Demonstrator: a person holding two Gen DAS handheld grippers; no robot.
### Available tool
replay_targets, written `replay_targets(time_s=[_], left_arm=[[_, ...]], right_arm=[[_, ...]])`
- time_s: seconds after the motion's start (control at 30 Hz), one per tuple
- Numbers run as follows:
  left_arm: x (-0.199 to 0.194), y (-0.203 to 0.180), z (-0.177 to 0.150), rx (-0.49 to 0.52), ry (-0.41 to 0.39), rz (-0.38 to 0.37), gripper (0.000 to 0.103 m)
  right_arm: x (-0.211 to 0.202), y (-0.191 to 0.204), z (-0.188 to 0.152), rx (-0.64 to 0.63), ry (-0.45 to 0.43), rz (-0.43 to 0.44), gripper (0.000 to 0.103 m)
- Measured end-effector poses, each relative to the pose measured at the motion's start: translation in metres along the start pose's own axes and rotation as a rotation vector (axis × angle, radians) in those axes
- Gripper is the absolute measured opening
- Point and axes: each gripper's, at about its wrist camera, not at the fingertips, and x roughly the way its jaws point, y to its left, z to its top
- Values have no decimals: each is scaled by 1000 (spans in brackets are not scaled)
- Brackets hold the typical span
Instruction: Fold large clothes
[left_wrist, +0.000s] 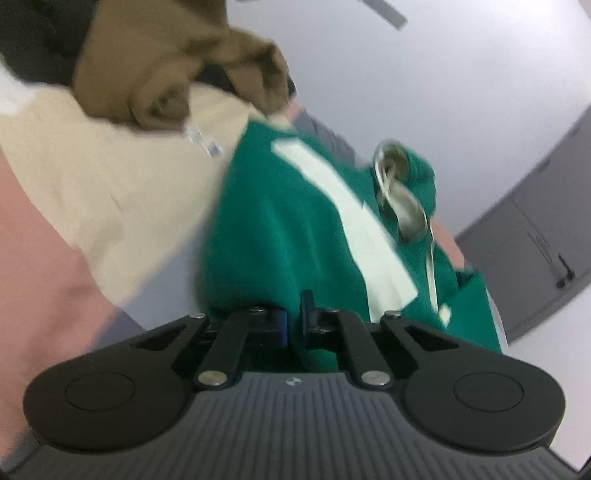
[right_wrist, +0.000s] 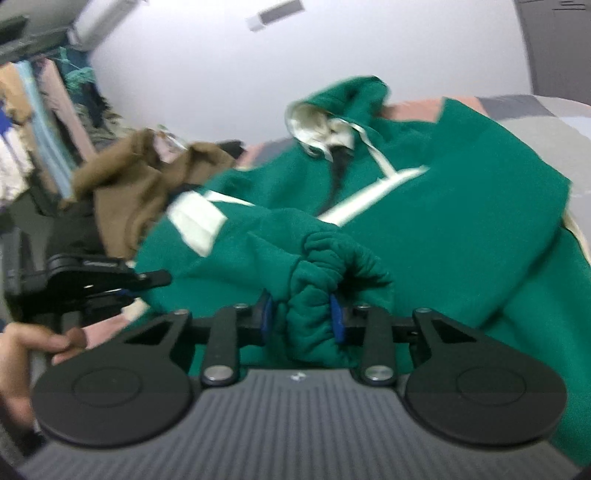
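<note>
We're clamping the right hand-held gripper (right_wrist: 301, 317) on a bunched ribbed cuff of the big green fleece hoodie with cream stripes (right_wrist: 461, 229), which is lying spread over the pink and grey patchwork bed (right_wrist: 517, 101) next to a crumpled brown garment (right_wrist: 140, 184). The left hand-held gripper (left_wrist: 293, 321) is pinched together on the hoodie's green edge, though blur is making it hard to see how much fabric it has. Probably best if we're lifting both ends evenly and keeping the cloth taut so the fold lands flat.
</note>
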Motion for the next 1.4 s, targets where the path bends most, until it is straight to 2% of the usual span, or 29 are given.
replay_targets(time_s=[0.1, 0.17, 0.27, 0.4, 0.6, 0.7, 0.8, 0.9, 1.03, 1.23, 1.4], left_arm=[[-12, 6, 10, -1, -55, 40, 7], [-14, 12, 15, 0, -67, 80, 7], [-5, 20, 14, 21, -36, 146, 7], [13, 27, 3, 50, 30, 190, 8], [15, 20, -1, 124, 26, 224, 8], [9, 18, 1, 119, 21, 223, 9], [0, 13, 3, 123, 17, 222, 20], [-15, 4, 3, 130, -1, 191, 36], [-38, -16, -4, 179, -44, 146, 44], [-51, -53, -27, 304, -63, 70, 45], [-35, -70, -49, 378, -6, 31, 45]], right_arm=[[0, 8, 2, 57, 6, 93, 33], [7, 18, -1, 54, 21, 117, 33], [21, 32, -8, 27, 50, 112, 33], [39, 31, -21, 6, 96, 61, 33], [46, 25, -27, -18, 111, 44, 33], [44, 25, -28, -28, 109, 39, 35], [42, 25, -27, -24, 100, 40, 36], [37, 29, -27, -46, 87, 30, 39], [27, 32, -27, -64, 71, 17, 42], [9, 31, -25, -64, 43, -13, 44], [0, 32, -23, -76, 15, -54, 44]])
